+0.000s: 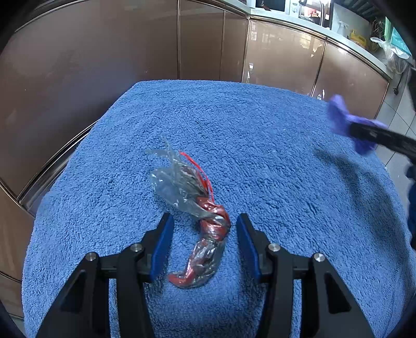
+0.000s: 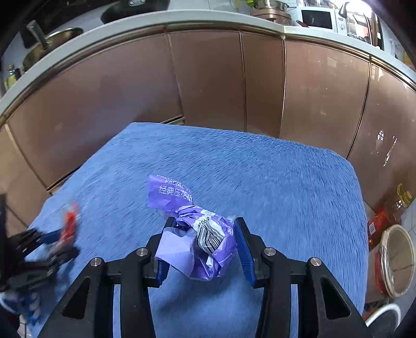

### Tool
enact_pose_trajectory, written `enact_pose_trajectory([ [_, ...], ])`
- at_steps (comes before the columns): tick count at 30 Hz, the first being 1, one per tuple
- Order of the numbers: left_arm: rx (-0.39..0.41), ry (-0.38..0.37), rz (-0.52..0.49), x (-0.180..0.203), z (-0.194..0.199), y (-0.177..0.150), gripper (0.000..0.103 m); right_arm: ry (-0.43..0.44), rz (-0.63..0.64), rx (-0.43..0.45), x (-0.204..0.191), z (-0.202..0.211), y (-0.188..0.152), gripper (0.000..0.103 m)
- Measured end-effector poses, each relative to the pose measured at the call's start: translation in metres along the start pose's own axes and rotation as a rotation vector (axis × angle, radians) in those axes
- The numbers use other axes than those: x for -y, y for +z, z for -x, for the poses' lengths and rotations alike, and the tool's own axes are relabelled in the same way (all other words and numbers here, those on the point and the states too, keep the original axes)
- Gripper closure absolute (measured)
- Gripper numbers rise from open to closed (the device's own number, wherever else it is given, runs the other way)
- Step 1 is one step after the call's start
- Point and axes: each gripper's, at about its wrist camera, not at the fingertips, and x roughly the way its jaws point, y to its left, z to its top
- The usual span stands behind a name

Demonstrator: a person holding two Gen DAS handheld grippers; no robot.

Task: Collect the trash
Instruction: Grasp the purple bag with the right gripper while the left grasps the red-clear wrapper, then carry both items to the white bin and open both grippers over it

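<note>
A twisted clear and red plastic wrapper (image 1: 200,221) lies on the blue towel (image 1: 260,145). My left gripper (image 1: 204,228) is open, its blue pads on either side of the wrapper's middle, apart from it. My right gripper (image 2: 201,241) is shut on a crumpled purple tissue wrapper (image 2: 200,239) with a barcode, held above the towel (image 2: 273,176). In the left wrist view the right gripper (image 1: 348,122) shows blurred at the right with the purple wrapper (image 1: 338,111). In the right wrist view the left gripper (image 2: 49,241) and the red wrapper (image 2: 69,226) show blurred at the left.
Brown cabinet doors (image 2: 208,78) stand behind the towel-covered surface under a pale countertop (image 2: 130,23). An oil bottle (image 2: 387,215) and a round container (image 2: 397,260) stand on the floor at the right. A microwave (image 2: 317,17) sits on the counter.
</note>
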Motion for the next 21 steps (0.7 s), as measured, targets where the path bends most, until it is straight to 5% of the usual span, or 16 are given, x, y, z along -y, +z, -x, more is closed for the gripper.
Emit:
enact_pose_trajectory([
  [5, 0.002, 0.008, -0.005, 0.0, 0.002, -0.001, 0.057, 0.002, -0.029, 0.039, -0.014, 0.049, -0.025, 0.061],
  [11, 0.023, 0.044, -0.079, 0.018, 0.01, -0.003, 0.079, -0.001, -0.052, 0.088, -0.03, 0.107, -0.052, 0.061],
  [21, 0.177, 0.049, -0.103, 0.037, 0.081, 0.004, 0.085, -0.062, -0.105, 0.164, -0.033, 0.177, -0.093, 0.061],
])
